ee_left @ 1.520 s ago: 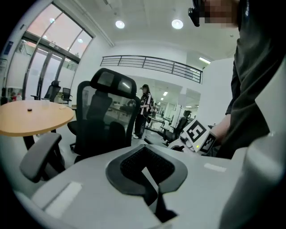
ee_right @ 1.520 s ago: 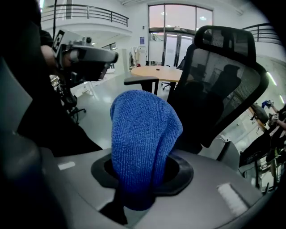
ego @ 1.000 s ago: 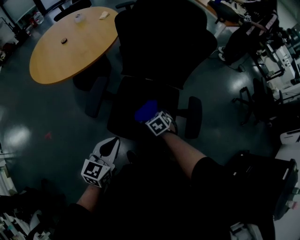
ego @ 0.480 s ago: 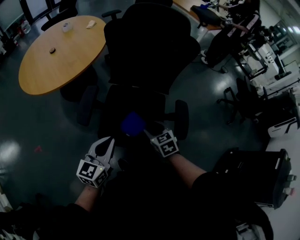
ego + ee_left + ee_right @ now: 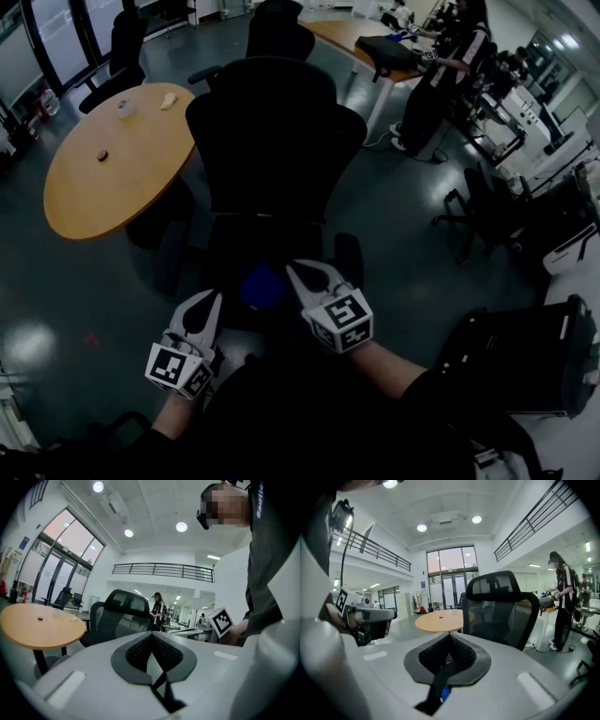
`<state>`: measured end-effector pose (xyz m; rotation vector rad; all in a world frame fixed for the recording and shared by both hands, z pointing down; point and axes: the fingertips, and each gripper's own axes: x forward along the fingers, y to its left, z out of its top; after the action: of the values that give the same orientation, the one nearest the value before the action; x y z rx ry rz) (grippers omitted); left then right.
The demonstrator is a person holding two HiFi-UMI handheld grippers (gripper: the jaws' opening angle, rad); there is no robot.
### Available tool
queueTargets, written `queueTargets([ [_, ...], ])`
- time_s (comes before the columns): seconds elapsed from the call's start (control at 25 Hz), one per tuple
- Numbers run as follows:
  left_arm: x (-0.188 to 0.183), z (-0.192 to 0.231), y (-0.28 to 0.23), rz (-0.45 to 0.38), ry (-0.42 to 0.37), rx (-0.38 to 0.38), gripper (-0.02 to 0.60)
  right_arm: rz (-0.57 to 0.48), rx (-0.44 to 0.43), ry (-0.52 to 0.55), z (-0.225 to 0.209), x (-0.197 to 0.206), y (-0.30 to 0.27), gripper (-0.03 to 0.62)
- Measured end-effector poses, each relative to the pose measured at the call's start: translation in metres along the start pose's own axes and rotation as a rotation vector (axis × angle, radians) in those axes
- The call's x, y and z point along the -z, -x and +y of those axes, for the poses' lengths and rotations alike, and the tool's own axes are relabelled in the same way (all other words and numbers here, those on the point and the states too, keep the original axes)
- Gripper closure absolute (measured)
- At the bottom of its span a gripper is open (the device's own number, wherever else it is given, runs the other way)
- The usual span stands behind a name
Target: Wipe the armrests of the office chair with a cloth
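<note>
Over the seat [image 5: 246, 242] of the office chair [image 5: 272, 141]: blue cloth [image 5: 262, 286], at 9 o'clock of the right gripper [image 5: 302, 275].
Right gripper jaws: closed on a pinch of the cloth.
Left gripper [image 5: 208, 305]: jaws together, empty, at 8 o'clock of the cloth.
Armrests [image 5: 348, 253]: at 3 and 9 o'clock of the seat, apart from the cloth.
Round counter [image 5: 103, 187]: at 10 o'clock of the chair.

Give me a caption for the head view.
Right gripper shut on blue cloth, left gripper shut and empty, before black office chair.
</note>
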<state>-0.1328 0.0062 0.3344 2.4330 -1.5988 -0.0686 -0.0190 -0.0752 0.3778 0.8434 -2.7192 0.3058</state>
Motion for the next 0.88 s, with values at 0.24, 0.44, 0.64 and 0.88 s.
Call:
queueTargets([
  [0.24, -0.048, -0.038, -0.023, -0.075, -0.018, 0.058, 0.566, -0.129, -0.111, 0.025, 0.025, -0.062, 0.027, 0.591],
  [0.44, -0.043, -0.054, -0.029, -0.046, -0.007, 0.037, 0.566, -0.145, -0.189, 0.051, 0.036, -0.066, 0.041, 0.591],
  [0.64, -0.031, -0.066, -0.023, -0.035, 0.0, -0.09, 0.566, -0.146, -0.301, 0.001, 0.041, -0.056, 0.05, 0.591],
  [0.88, -0.012, -0.093, 0.002, -0.031, 0.025, -0.162, 0.566, -0.112, -0.374, 0.006, 0.06, -0.029, 0.071, 0.591],
])
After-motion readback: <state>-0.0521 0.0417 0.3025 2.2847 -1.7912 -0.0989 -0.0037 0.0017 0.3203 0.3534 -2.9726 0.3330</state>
